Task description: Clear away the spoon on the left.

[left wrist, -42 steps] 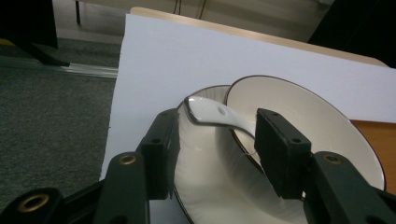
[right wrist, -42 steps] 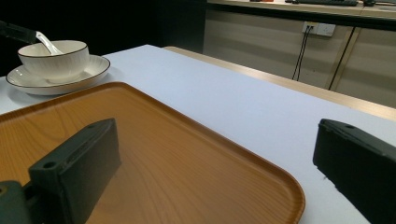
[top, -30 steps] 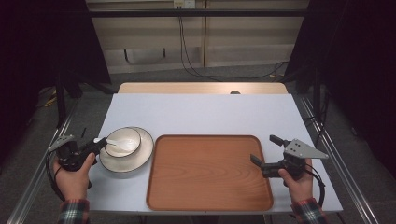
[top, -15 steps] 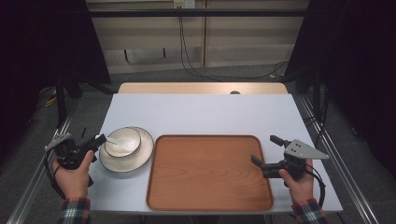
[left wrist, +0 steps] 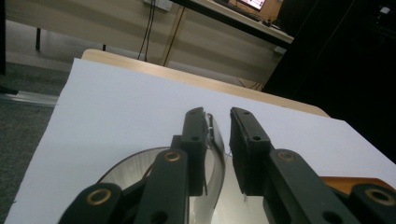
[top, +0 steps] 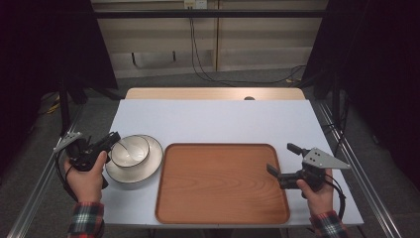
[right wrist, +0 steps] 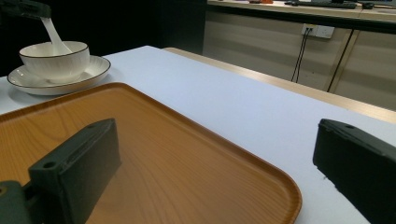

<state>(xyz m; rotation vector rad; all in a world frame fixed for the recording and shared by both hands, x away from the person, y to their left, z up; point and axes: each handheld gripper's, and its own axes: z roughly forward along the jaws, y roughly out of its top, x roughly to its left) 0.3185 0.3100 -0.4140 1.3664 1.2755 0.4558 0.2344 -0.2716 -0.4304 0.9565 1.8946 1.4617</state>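
Note:
A white bowl (top: 130,150) stands on a white plate (top: 148,166) at the table's left, just beside a brown wooden tray (top: 223,183). A white spoon (right wrist: 53,37) leans in the bowl (right wrist: 56,58) with its handle pointing up and to the left. My left gripper (top: 114,137) is at the bowl's left rim, shut on the spoon's handle (left wrist: 215,144), which lies between the narrow-set jaws (left wrist: 217,114). My right gripper (top: 282,159) hovers at the tray's right edge, jaws wide open and holding nothing (right wrist: 215,140). Below it lies the bare tray (right wrist: 187,163).
The white tabletop (top: 213,121) stretches back to a wooden strip (top: 213,93) at its far edge. Metal rails (top: 369,198) run along both sides of the table. Cables (top: 198,64) hang down to the floor behind it.
My left gripper has moved right, up to the bowl's rim, and closed around the spoon's handle. The right gripper has stayed put, open.

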